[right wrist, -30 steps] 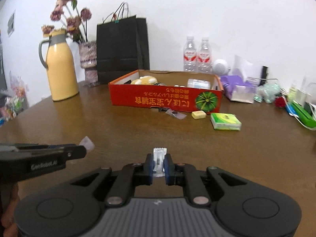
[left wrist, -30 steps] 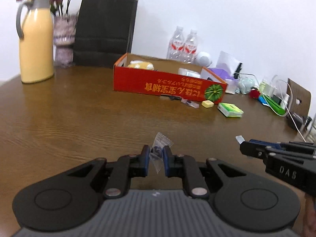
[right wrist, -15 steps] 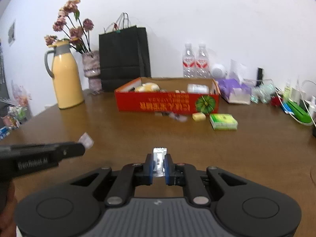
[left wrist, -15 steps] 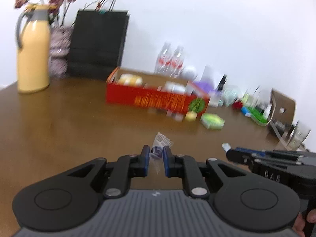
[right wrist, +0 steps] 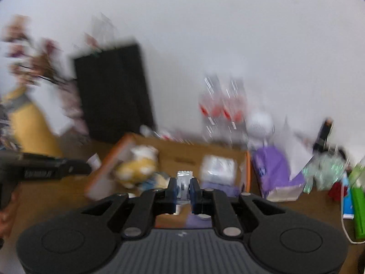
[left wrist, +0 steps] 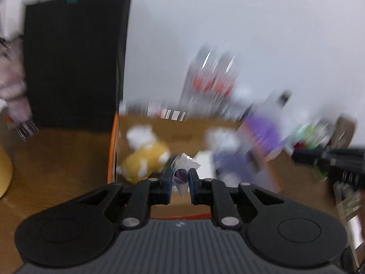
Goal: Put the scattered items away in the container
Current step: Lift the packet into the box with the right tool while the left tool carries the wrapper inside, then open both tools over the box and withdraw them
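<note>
Both grippers have moved from above the bare table to above the open cardboard box [right wrist: 247, 166] within the last second, so each small item is now ready for release into the container. The pictures are blurred by this motion.

Nearest, the left gripper [left wrist: 180, 179] has its fingers narrow, holding a clear sachet [left wrist: 186, 163] with a dark purple piece inside; it hangs over the near left part of the box. The right gripper [right wrist: 183, 186] also has narrow fingers, holding a small silver packet [right wrist: 184, 178] upright over the middle of the box. Both grippers point forward, level, side by side.

Farther in the box lie a yellow and white toy [right wrist: 136, 166] and a white packet [right wrist: 217, 166]. Behind it stand two water bottles [right wrist: 222, 111] and a black paper bag [right wrist: 114, 91].
</note>
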A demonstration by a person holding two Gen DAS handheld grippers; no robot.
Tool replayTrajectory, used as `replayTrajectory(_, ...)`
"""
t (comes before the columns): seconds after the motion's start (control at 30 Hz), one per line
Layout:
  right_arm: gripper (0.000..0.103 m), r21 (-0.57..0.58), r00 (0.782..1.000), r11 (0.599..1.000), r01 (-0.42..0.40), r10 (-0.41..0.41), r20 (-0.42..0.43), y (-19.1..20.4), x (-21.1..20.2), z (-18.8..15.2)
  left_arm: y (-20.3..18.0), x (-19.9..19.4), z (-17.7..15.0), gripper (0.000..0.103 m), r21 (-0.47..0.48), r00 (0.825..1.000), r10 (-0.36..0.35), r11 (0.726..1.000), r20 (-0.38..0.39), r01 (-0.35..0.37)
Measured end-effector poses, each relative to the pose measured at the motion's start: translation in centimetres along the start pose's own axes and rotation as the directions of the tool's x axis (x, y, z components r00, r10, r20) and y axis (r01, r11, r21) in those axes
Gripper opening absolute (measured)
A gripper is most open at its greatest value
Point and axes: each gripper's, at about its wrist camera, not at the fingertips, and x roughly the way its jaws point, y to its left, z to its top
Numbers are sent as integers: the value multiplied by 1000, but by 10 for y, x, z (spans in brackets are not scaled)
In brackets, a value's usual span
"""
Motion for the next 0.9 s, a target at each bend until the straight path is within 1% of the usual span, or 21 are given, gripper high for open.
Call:
replayTrajectory(0.03,11,26,998,1000,6,-4,-56,-8,25,9,6,26,3,15,-14,998,4,1000,-69,-5)
replayTrajectory(0.07,11,58,994,998,11,-5,-108,-15,48,15,11,47,4,15,-32,993,4,999,-117,-8)
replayTrajectory(0.1,11,86,988,996,19,-5,-157,-22,72,19,16,64,4,15,-42,989,4,999,-148,-11)
replayTrajectory(0.13,11,108,982,994,26,-5,-189,-26,92,21,20,77,4,15,-34,986,6,999,-168,-12)
replayTrajectory(0.2,12,132,972,990,46,-14,-235,-31,123,18,26,93,6,16,-24,983,13,1000,-182,-17)
replayTrajectory(0.23,14,142,964,988,63,-23,-266,-34,137,19,29,99,8,17,-22,980,13,1000,-196,-18)
replayTrajectory(0.27,15,152,957,986,75,-29,-288,-36,147,19,31,103,11,22,-24,977,14,1000,-213,-19)
replayTrajectory(0.3,21,157,954,984,84,-33,-300,-37,155,18,32,106,14,44,-32,975,18,999,-223,-26)
replayTrajectory(0.33,42,155,952,984,89,-38,-304,-36,160,18,34,106,16,66,-43,975,19,999,-222,-30)
replayTrajectory(0.37,56,152,952,984,97,-47,-303,-35,162,20,35,104,18,71,-44,978,16,999,-208,-25)
replayTrajectory(0.4,77,144,954,985,98,-51,-295,-34,162,23,34,101,18,73,-38,981,21,999,-192,-28)
replayTrajectory(0.43,82,134,957,986,96,-55,-283,-31,159,24,33,98,20,74,-36,982,35,998,-188,-42)
replayTrajectory(0.47,82,122,959,988,96,-59,-279,-28,157,25,33,95,21,75,-43,980,43,998,-193,-52)
replayTrajectory(0.53,82,96,949,991,89,-55,-311,-19,154,23,34,87,21,84,-68,979,46,996,-200,-61)
replayTrajectory(0.63,82,39,913,998,48,-28,-407,-3,147,13,30,70,12,90,-62,972,54,996,-229,-70)
replayTrajectory(0.7,82,11,898,1000,27,-19,-441,5,141,5,29,53,5,93,-49,973,61,996,-224,-74)
replayTrajectory(0.73,82,6,895,999,31,-25,-446,8,138,3,28,42,1,97,-47,975,67,996,-211,-79)
replayTrajectory(0.8,82,9,898,999,44,-36,-439,12,128,0,27,19,-8,100,-36,980,83,995,-184,-90)
replayTrajectory(0.9,83,28,915,999,21,-8,-403,18,107,-4,25,-7,-21,101,0,978,126,992,-165,-128)
